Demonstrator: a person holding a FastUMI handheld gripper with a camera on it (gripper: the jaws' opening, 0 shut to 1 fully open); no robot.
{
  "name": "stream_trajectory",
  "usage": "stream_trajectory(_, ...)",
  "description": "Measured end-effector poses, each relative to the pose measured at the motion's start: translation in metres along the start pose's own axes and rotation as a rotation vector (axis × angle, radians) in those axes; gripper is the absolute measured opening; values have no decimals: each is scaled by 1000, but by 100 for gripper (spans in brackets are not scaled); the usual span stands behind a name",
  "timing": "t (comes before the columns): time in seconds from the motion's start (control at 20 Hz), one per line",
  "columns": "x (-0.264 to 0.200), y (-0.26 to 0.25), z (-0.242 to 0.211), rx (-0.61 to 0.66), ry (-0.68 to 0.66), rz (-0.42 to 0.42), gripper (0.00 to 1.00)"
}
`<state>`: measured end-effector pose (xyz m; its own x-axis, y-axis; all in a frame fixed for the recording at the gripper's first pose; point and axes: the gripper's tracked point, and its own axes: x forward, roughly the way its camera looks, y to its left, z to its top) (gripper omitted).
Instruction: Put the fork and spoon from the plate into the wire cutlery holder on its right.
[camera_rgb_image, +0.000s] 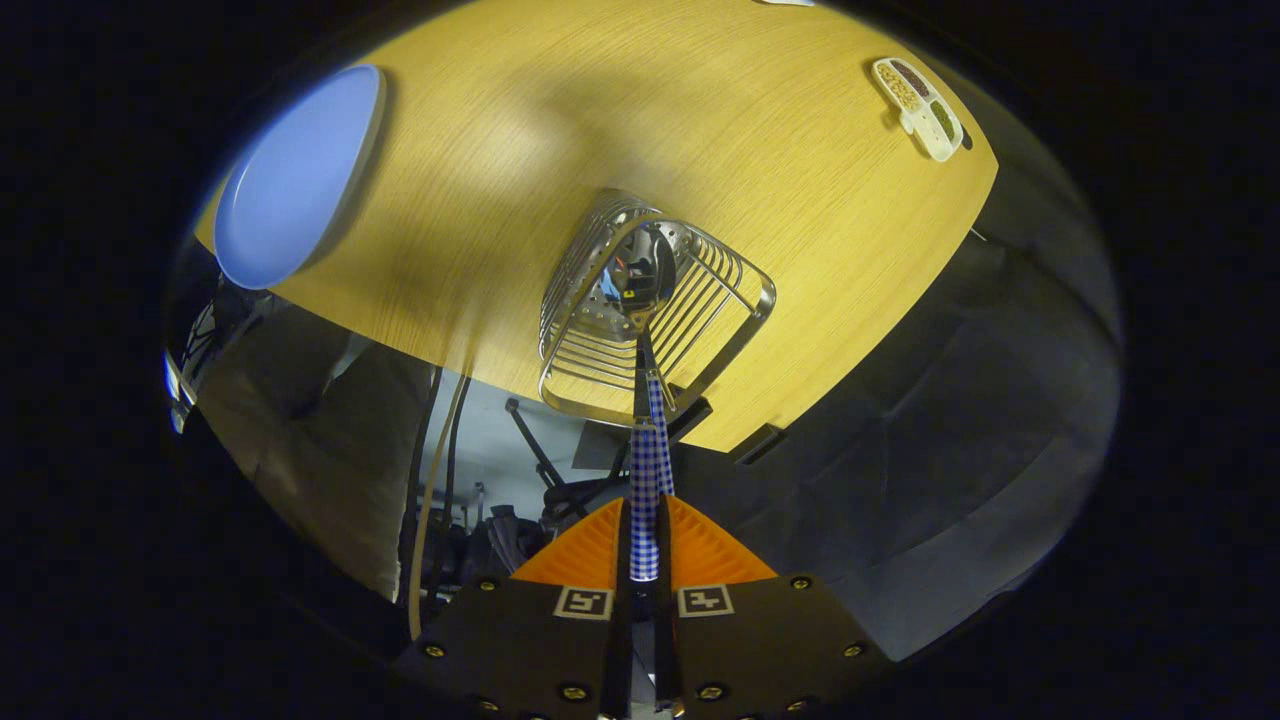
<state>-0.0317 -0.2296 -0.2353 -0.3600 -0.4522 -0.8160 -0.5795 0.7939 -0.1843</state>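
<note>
The tongs (645, 545) are clamped on the checked handle of a spoon (648, 290), whose bowl is held inside the wire cutlery holder (735, 310); a blue plate (295, 180) lies well apart from the holder.

spoon (645, 300) handle's end hidden between tool (645, 545) fingers, compartment tray (918, 95) contents too small to tell

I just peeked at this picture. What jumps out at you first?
The shiny spoon with its blue checked handle stands out, gripped between the tongs, its bowl hanging over the wire cutlery holder just ahead. Farther off on the yellow wooden table sits a blue plate, and at the far corner a small white tray.
</note>
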Motion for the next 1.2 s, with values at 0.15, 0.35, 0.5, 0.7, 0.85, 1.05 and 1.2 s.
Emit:
stream_trajectory(0.15,-2,-1,1,2,0,-6,11)
stream_trajectory(0.35,-5,-6,1,5,-48,-24,12)
stream_trajectory(0.5,-19,-14,2,31,-131,-48,35)
stream_trajectory(0.7,-29,-25,-8,86,-222,-65,74)
stream_trajectory(0.85,-39,-20,-7,154,-333,-43,97)
stream_trajectory(1.05,-64,22,26,282,-626,93,97)
stream_trajectory(1.2,-88,54,51,394,-846,199,97)
